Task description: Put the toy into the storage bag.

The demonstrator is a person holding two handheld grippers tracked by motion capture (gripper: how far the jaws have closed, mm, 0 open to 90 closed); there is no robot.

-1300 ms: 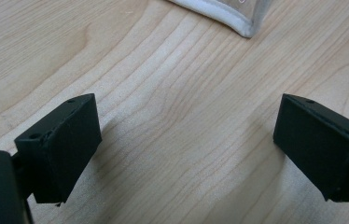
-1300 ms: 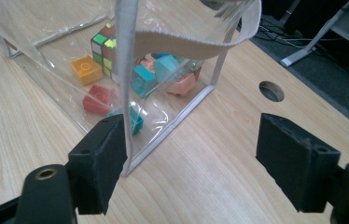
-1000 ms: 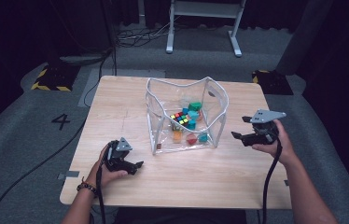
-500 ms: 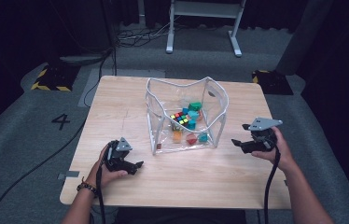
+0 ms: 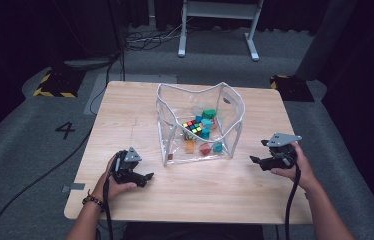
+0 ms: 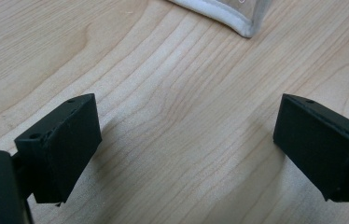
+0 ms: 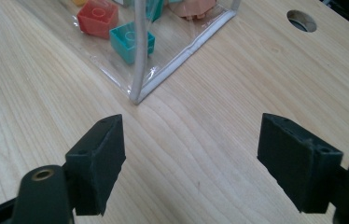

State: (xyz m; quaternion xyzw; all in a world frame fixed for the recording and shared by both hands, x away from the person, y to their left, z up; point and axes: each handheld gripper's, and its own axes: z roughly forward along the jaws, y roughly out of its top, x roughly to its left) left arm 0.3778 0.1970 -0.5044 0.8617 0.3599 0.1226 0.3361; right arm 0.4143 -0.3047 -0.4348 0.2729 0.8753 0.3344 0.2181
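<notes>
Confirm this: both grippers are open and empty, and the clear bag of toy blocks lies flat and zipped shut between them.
Not quite. The clear bag stands upright with its top open, as the high view shows. The left gripper and right gripper are indeed open and empty, one on either side.

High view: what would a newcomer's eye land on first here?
The clear bag standing open mid-table, with a colourful puzzle cube and bright toy blocks inside. Next, the two open grippers flanking it on the wooden table: left gripper at the near left, right gripper beside the bag's right side.
</notes>
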